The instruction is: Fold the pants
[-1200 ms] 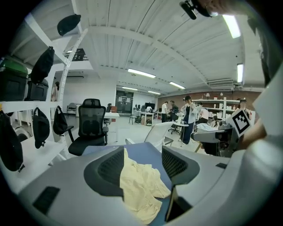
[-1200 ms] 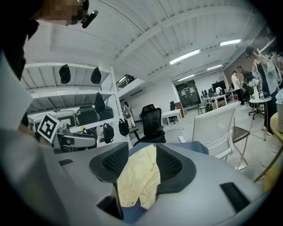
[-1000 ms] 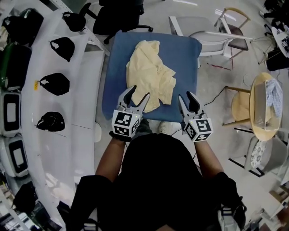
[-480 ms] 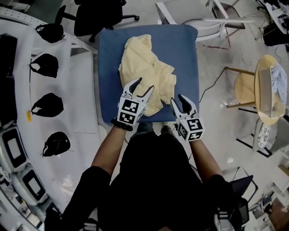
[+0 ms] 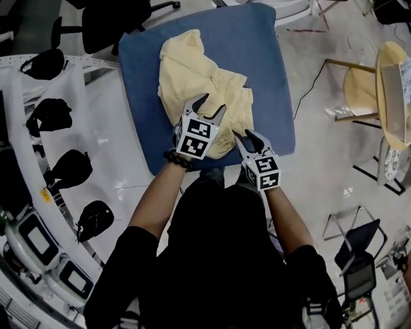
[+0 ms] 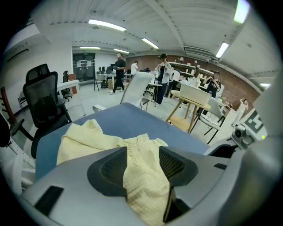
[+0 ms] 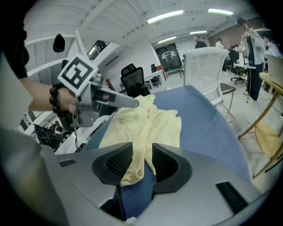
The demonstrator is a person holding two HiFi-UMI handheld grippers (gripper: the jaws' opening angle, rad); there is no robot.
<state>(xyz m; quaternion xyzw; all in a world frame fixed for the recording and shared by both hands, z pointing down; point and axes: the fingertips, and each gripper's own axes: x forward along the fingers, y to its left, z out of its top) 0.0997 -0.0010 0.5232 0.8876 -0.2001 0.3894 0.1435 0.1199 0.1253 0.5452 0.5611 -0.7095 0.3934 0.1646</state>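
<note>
Pale yellow pants [image 5: 192, 71] lie crumpled on a blue padded table [image 5: 257, 51]. My left gripper [image 5: 212, 104] hangs over the near part of the pants, pointing down at them. In the left gripper view [image 6: 143, 152] the jaws are closing, and yellow cloth [image 6: 88, 137] shows in the gap without the pads pressing it. My right gripper [image 5: 246, 136] is at the near right edge of the pants. In the right gripper view [image 7: 142, 150] its jaws are also closing, with the cloth's hem [image 7: 150, 121] in line with the gap and not gripped.
A curved white bench [image 5: 77, 148] with several black objects runs along the left. A round wooden table [image 5: 392, 96] and a chair frame stand at the right, and a cable lies on the floor. An office chair [image 5: 109, 19] is behind the table. People stand far off.
Both grippers have dropped and moved forward from the table's near edge onto the near part of the pants. Their jaws stand narrower than before.
</note>
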